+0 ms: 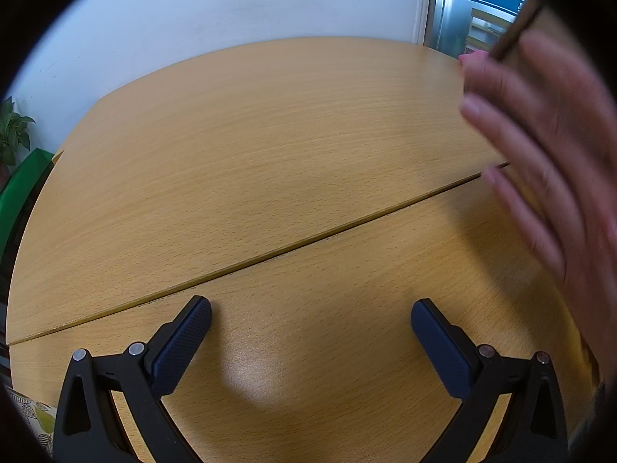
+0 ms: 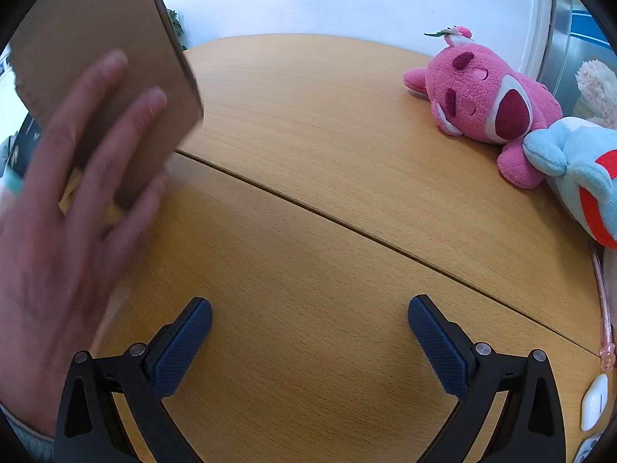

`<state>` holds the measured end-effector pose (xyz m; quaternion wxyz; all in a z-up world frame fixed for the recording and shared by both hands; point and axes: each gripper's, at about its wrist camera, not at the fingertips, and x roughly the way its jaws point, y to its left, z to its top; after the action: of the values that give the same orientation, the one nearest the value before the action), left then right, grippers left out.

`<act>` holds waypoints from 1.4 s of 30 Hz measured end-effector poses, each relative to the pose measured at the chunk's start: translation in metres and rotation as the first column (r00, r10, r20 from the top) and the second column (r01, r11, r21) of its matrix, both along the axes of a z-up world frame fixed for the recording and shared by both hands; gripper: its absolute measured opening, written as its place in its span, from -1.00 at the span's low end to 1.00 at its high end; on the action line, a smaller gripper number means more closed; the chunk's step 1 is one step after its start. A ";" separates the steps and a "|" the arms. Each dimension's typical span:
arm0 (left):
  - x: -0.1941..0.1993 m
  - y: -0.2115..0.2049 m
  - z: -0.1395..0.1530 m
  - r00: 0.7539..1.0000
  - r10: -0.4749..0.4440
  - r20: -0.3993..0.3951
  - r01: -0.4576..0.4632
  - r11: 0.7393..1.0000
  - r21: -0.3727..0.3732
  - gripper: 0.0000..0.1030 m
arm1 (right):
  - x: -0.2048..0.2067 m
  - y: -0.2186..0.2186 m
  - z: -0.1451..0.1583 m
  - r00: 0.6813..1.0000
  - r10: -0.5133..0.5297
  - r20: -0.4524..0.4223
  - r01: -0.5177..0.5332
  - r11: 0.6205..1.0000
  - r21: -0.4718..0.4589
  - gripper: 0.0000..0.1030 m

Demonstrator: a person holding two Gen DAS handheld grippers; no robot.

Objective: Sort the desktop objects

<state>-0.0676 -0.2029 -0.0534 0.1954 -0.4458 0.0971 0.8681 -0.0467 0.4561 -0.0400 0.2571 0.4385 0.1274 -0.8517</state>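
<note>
Toys (image 2: 482,104) beyond blurred, perhaps cardboard-holding hand (image 2: 69,200)

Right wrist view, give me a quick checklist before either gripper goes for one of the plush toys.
1. Right gripper open and holding nothing: ok.
2. Left gripper open and holding nothing: ok.
3. Pink plush in sight on the table: ok.
4. Pink plush free of neighbours: not ok, the blue plush presses against it.
5. Workspace free of people: not ok, a bare hand is holding a cardboard box above the table.
6. Sorting destination visible: cannot tell.
</note>
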 end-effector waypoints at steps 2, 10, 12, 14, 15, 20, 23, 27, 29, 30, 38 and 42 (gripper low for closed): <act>-0.004 -0.001 0.000 1.000 0.000 0.000 0.000 1.000 0.000 1.00 | -0.002 0.002 0.001 1.000 0.000 0.000 0.000 1.000 0.000 1.00; -0.023 -0.008 -0.003 1.000 0.000 0.001 0.000 1.000 0.001 1.00 | -0.001 0.002 0.001 1.000 -0.001 0.000 0.001 1.000 -0.001 1.00; -0.028 -0.010 -0.003 1.000 0.001 0.002 -0.001 1.000 0.001 1.00 | -0.001 0.002 0.000 1.000 0.000 0.000 0.000 1.000 -0.001 1.00; -0.027 -0.010 -0.004 1.000 0.001 0.001 -0.001 1.000 0.001 1.00 | 0.000 0.002 0.000 1.000 0.000 0.000 0.000 1.000 -0.001 1.00; -0.021 -0.007 -0.004 1.000 0.000 0.000 0.000 1.000 0.000 1.00 | 0.000 0.002 0.000 1.000 0.000 -0.001 0.000 1.000 -0.001 1.00; -0.024 -0.009 -0.006 1.000 0.000 -0.001 0.000 1.000 0.000 1.00 | -0.002 0.002 -0.002 1.000 0.000 -0.001 0.000 1.000 -0.001 1.00; -0.010 -0.005 -0.004 1.000 0.000 -0.003 0.000 1.000 -0.001 1.00 | -0.003 0.002 -0.003 1.000 0.000 -0.001 0.000 1.000 -0.001 1.00; -0.014 -0.008 -0.005 1.000 0.000 -0.003 0.000 1.000 -0.001 1.00 | -0.005 0.003 -0.004 1.000 0.001 0.000 -0.001 1.000 -0.001 1.00; -0.007 -0.003 -0.006 1.000 0.000 -0.004 0.000 1.000 -0.002 1.00 | -0.005 0.003 -0.004 1.000 0.001 0.000 -0.001 1.000 -0.001 1.00; -0.006 -0.005 -0.005 1.000 -0.001 -0.004 0.001 1.000 -0.002 1.00 | -0.005 0.003 -0.004 1.000 0.001 0.000 -0.001 1.000 -0.001 1.00; 0.002 -0.001 -0.005 1.000 -0.002 -0.006 0.002 1.000 -0.003 1.00 | -0.006 0.003 -0.005 1.000 0.004 0.000 -0.004 1.000 -0.001 1.00; 0.005 -0.001 -0.004 1.000 -0.003 -0.006 0.003 1.000 -0.003 1.00 | -0.006 0.003 -0.005 1.000 0.004 0.000 -0.004 1.000 -0.001 1.00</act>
<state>-0.0625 -0.2040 -0.0578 0.1958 -0.4434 0.0994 0.8690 -0.0528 0.4592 -0.0454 0.2591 0.4381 0.1280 -0.8512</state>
